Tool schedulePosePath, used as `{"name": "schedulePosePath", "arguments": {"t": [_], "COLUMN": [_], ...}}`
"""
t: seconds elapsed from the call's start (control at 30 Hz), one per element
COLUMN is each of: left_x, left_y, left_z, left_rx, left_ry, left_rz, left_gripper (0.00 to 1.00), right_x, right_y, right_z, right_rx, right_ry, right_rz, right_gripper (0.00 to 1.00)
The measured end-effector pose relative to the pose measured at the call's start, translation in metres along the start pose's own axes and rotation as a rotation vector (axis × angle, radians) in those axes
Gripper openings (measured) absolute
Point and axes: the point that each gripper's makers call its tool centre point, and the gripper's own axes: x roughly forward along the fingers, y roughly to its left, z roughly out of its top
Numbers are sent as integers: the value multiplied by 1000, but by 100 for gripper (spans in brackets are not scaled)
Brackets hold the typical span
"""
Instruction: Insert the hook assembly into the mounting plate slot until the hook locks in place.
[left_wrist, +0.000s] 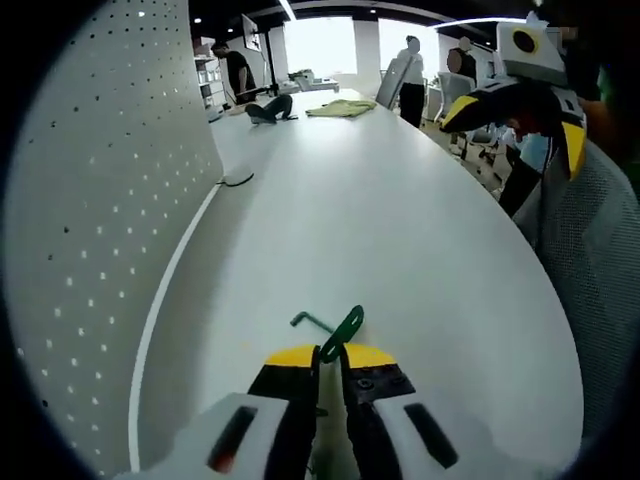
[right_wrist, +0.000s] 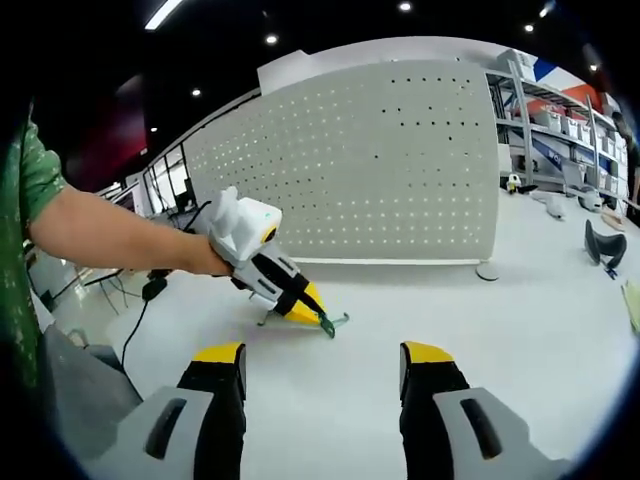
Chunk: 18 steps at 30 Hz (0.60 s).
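Observation:
A green hook assembly (left_wrist: 338, 329) is pinched between my left gripper's (left_wrist: 329, 362) yellow-tipped jaws, its bent wire end sticking out to the left just above the white table (left_wrist: 380, 220). The white perforated mounting plate (left_wrist: 100, 200) stands upright along the left. In the right gripper view the left gripper (right_wrist: 315, 318) holds the green hook (right_wrist: 333, 322) low over the table in front of the perforated plate (right_wrist: 380, 160). My right gripper (right_wrist: 325, 370) is open with nothing between its jaws, well back from the hook. It appears raised at upper right in the left gripper view (left_wrist: 520, 105).
A person's bare arm (right_wrist: 110, 235) holds the left gripper. A mesh chair back (left_wrist: 590, 250) stands at the table's right edge. Cloth items (left_wrist: 340, 107) and people (left_wrist: 410, 75) are at the far end. Shelving (right_wrist: 560, 130) and a dark object (right_wrist: 603, 245) lie right of the plate.

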Motion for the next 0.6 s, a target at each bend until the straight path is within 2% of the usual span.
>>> {"name": "schedulePosePath", "arguments": {"t": [0.2, 0.6], "left_x": [-1, -2], "left_y": [0, -7], "left_z": [-1, 0], "left_rx": [13, 89], "left_ry": [0, 2], "left_rz": [-2, -16], "left_gripper": [9, 6], "right_x": [0, 1], "right_y": [0, 0], "right_z": [-1, -3], "right_rx": [-3, -8], "right_ry": [3, 14], "right_rz": [-1, 1], "right_gripper": [62, 62]}}
